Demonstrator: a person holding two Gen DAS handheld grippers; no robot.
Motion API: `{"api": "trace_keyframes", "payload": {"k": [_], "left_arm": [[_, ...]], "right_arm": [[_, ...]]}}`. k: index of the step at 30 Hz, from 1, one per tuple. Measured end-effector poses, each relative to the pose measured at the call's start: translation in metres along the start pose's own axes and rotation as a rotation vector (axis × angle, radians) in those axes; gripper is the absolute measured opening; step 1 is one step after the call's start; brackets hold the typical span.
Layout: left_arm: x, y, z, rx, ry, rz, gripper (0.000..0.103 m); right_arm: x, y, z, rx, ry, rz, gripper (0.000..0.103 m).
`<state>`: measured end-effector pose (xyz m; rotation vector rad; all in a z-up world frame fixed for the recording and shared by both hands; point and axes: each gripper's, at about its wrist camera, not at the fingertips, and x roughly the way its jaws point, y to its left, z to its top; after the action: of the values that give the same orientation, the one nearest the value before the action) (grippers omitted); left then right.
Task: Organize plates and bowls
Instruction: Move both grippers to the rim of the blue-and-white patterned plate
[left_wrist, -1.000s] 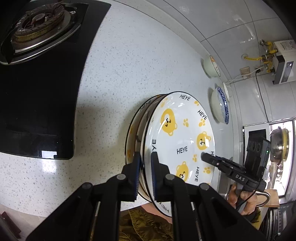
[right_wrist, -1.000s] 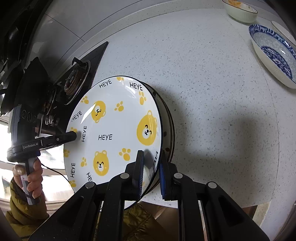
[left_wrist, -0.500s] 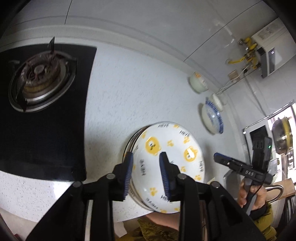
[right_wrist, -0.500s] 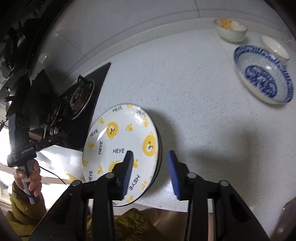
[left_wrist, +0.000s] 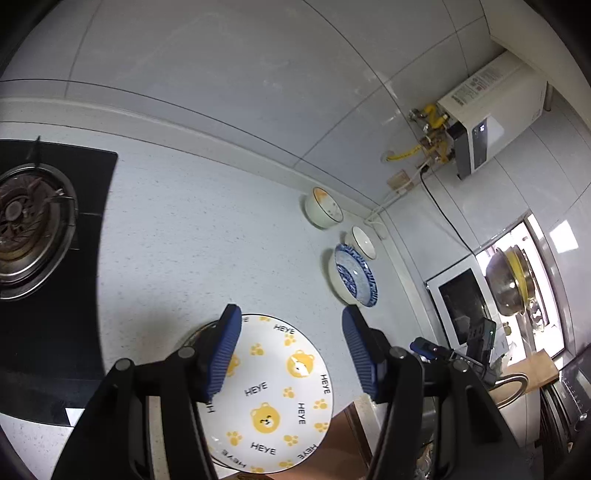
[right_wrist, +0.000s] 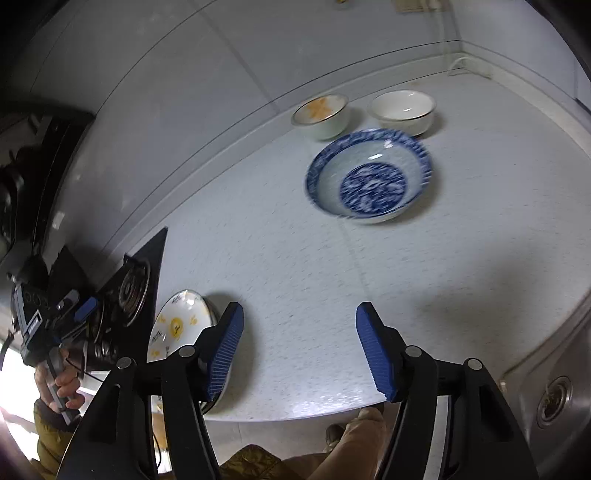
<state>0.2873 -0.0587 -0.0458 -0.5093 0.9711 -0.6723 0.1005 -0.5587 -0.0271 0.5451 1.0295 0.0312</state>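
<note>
Left wrist view: left tongs opening, nothing gripped, above bear plate stacked at tabletop edge. Right tongs opening, empty. Blue bowl sits well apart.

Speckled countertop bears plates, three bowls.

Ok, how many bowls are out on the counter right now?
3. The blue patterned bowl sits mid-counter; behind it, near the wall, are the bowl with the orange motif and, beside that, the plain white bowl. None looks stacked; others could lie outside the views.
</note>
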Motion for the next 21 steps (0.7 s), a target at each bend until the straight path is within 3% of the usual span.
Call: {"api": "trace_keyframes", "payload": {"k": [11, 13, 15, 21], "left_arm": [[0.054, -0.040, 0.000, -0.037, 0.081, -0.062, 0.056], [0.065, -0.046, -0.003, -0.041, 0.094, -0.056, 0.060], [0.083, -0.054, -0.005, -0.058, 0.119, -0.048, 0.072], [0.144, -0.074, -0.013, -0.117, 0.203, -0.017, 0.074]], "right_arm": [[-0.014, -0.046, 0.018, 0.055, -0.032, -0.031, 0.066], [-0.007, -0.054, 0.022, 0.065, -0.018, -0.037, 0.066], [-0.001, -0.062, 0.029, 0.073, -0.007, -0.038, 0.066], [0.021, -0.081, 0.056, 0.071, 0.034, -0.035, 0.069]]}}
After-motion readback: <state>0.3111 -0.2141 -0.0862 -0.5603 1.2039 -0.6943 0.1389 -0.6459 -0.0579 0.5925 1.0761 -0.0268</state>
